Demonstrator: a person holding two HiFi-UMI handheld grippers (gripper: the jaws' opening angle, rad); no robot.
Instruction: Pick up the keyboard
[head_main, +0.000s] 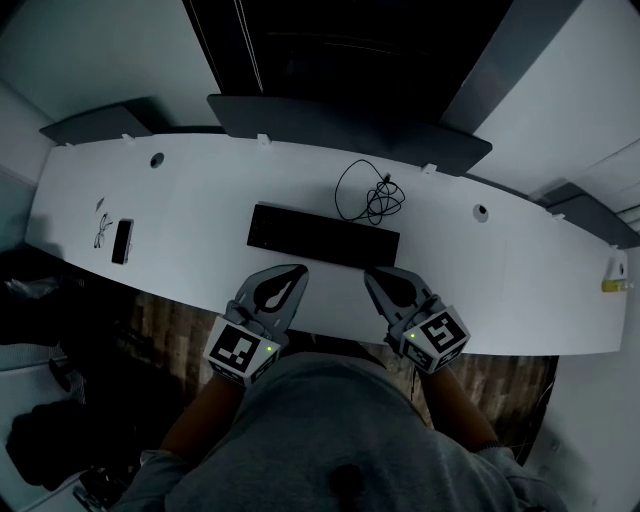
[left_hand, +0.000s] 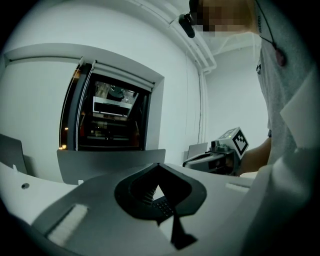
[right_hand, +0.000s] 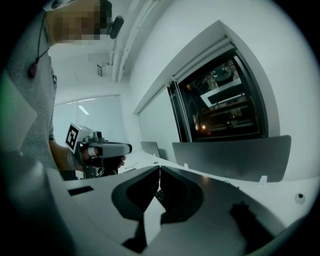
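Fingers (head_main: 258, 285) meet, empty, on your left gripper (head_main: 299, 269) and right gripper (head_main: 371, 273); the keyboard (head_main: 322, 237) lies flat on the table (head_main: 520, 280) just beyond, so grasping it calls for parting them.

White desk (head_main: 200, 200) below dark window (head_main: 380, 50), dim room

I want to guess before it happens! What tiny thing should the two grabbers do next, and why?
Probably open both sets of jaws. The left gripper and right gripper are shut and empty, pointing at the front edge of the keyboard, so neither can take hold of it yet.

Left claw (head_main: 299, 270) closed, right claw (head_main: 370, 273) closed, side by side
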